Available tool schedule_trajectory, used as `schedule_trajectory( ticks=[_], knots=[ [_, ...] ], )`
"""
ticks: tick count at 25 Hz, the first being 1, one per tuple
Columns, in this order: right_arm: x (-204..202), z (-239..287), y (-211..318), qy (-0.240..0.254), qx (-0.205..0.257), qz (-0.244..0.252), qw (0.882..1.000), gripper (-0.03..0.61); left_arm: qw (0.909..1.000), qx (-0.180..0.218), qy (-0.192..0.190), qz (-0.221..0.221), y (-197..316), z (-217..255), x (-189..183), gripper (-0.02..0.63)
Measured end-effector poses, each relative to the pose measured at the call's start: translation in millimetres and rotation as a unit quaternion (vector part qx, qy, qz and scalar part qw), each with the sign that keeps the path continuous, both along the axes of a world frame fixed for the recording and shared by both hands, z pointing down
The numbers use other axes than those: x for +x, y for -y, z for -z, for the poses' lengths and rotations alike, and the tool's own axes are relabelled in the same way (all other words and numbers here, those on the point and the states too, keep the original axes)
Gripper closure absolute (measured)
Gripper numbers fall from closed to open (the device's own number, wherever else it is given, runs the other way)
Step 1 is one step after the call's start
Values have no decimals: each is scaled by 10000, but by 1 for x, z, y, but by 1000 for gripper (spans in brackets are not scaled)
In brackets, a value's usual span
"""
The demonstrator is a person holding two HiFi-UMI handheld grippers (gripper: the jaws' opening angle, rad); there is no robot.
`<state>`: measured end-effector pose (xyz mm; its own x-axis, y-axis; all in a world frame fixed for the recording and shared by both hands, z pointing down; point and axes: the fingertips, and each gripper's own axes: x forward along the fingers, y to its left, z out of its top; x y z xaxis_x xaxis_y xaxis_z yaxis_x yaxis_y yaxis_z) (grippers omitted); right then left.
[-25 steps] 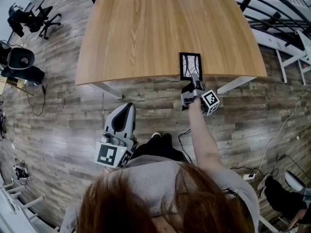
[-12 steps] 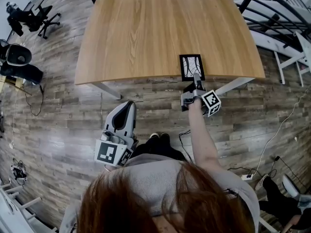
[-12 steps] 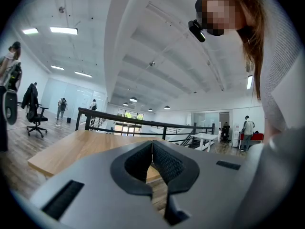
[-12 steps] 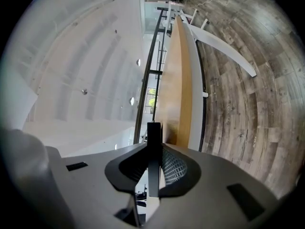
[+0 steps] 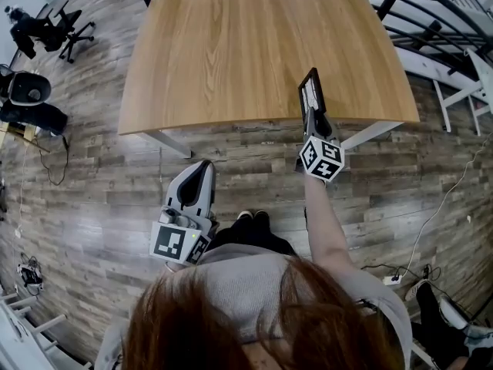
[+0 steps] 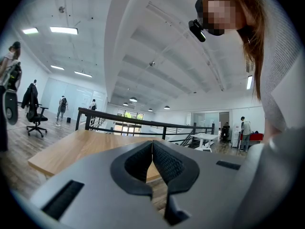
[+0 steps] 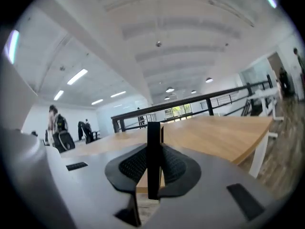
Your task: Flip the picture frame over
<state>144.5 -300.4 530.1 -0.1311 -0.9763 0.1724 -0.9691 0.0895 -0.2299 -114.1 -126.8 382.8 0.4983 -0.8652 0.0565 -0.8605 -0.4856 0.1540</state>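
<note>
R side: right tool is clamped on the picture frame. In the right gripper view the right tool has both dark ribbed pads pressed on the frame's two faces. The picture frame shows edge-on there, a thin black bar standing upright in the middle of the jaws.

Head view: frame is up on its side, not flat, and seen as a narrow slanted strip. Black border, with a sliver of the light pic face showing. It sits over the near edge of the tabletop, toward the near R corner. Can't tell if its lower edge touches the wood or hangs just above.

The tool's marker cube is just off the tabletop edge, over the floor. The person's bare forearm runs back from it to the body.

L side: left tool is held low near the person's body, over the floor, well apart from the tabletop and frame. Its marker cube faces up. In the left gripper view the left tool has its jaws together, tips meeting, nothing between them. The tabletop edge shows beyond.

Bkgd: wood-plank floor, and office chairs at far L. A black railing runs behind the tabletop in the right gripper view. Tabletop has nothing else on it.
</note>
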Motion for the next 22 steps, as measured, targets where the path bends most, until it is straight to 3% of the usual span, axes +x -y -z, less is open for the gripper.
schedule_trajectory(
  ticks=[5, 10, 18, 22],
  knots=[
    [-26, 1, 2, -1564, 75, 429, 9867, 500, 10000, -27, 38, -39, 1, -2, -1, 606],
    [-46, 0, 2, -2988, 136, 873, 9502, 500, 10000, -25, 19, 34, 3, -2, -6, 606],
    [-58, -10, 1, -4517, 118, 1232, 8835, 500, 10000, -43, -24, 80, 4, 0, -7, 606],
    [-64, -15, 1, -5370, 182, 1404, 8316, 500, 10000, -42, 75, -19, 2, -3, -9, 606]
  ],
)
